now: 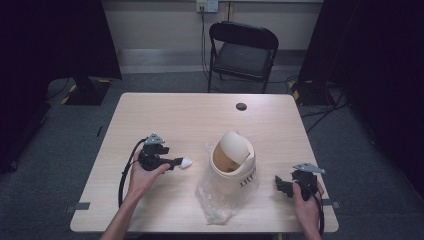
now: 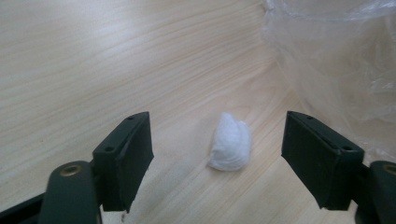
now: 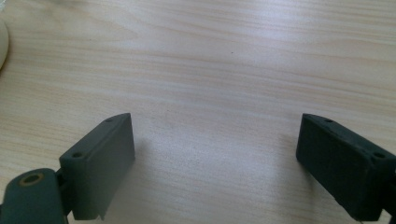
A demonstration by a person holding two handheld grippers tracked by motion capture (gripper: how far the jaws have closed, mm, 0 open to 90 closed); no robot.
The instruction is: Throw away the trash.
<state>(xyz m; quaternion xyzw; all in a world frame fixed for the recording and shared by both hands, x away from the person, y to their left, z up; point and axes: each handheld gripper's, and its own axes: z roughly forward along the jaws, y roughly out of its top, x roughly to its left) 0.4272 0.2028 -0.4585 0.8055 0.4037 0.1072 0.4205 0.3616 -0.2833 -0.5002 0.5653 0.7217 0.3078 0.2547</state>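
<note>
A small crumpled white wad (image 2: pixel 229 142) lies on the wooden table, between the spread jaws of my left gripper (image 2: pixel 219 158) and touching neither. From above, the wad (image 1: pixel 186 162) sits just past the tip of the left gripper (image 1: pixel 176 162), left of a cream bin (image 1: pixel 233 162) with a tilted swing lid. The bin stands on a clear plastic bag (image 1: pixel 216 200). My right gripper (image 1: pixel 281 185) rests near the table's right front edge, open over bare wood (image 3: pixel 215 154), holding nothing.
The bag's crinkled plastic (image 2: pixel 336 56) lies close on the right in the left gripper view. A black round cap (image 1: pixel 241 106) sits near the table's far edge. A folding chair (image 1: pixel 242 52) stands behind the table (image 1: pixel 165 115).
</note>
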